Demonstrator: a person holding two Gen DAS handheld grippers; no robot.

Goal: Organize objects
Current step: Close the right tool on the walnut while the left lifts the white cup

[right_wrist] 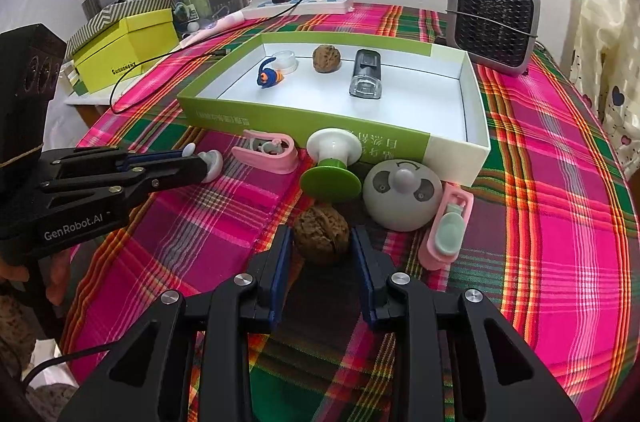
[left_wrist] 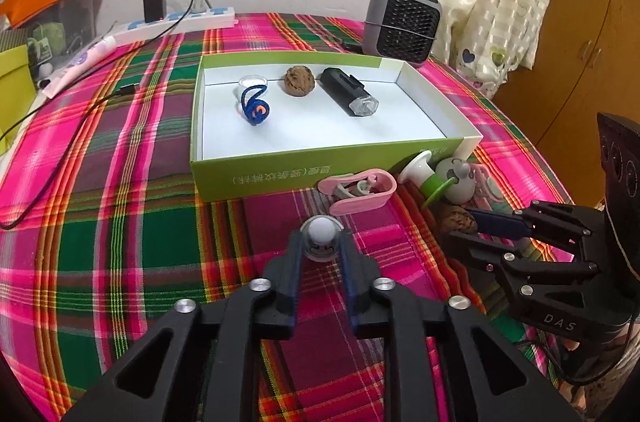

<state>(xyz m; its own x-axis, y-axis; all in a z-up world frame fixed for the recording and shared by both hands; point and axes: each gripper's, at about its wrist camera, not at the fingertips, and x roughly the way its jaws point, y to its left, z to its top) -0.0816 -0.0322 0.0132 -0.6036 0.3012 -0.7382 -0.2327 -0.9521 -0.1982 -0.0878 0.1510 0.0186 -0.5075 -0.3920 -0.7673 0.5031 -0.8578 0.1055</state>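
My left tool (left_wrist: pixel 322 242) grips a small white knob-shaped piece (left_wrist: pixel 321 237) between its blue pads, holding it just above the plaid tabletop (left_wrist: pixel 120 222). My right tool (right_wrist: pixel 322 242) sits with its jaws on either side of a brown walnut (right_wrist: pixel 321 239) that rests on the cloth; the pads look to be right against its sides, though I cannot tell how firmly they press.

Just beyond the walnut lie a green-and-white spool (right_wrist: pixel 332 162) on its side, a round grey-white gadget with a panda-like face (right_wrist: pixel 402 196), and a pink clip (right_wrist: pixel 446 226) touching that gadget's right side. Another pink clip (right_wrist: pixel 266 150) lies left of the spool.

Behind these stands the shallow green-and-white box (right_wrist: pixel 304 118). Inside it, along the far wall, sit a clear round lid (right_wrist: pixel 286 60) with a blue-and-orange twisted toy (right_wrist: pixel 270 75) in front of it, a second walnut (right_wrist: pixel 327 59), and a black device with a clear end (right_wrist: pixel 365 74).

A grey fan heater (right_wrist: pixel 493 18) stands at the far right of the cloth, a power strip (right_wrist: pixel 304 5) at the far edge.
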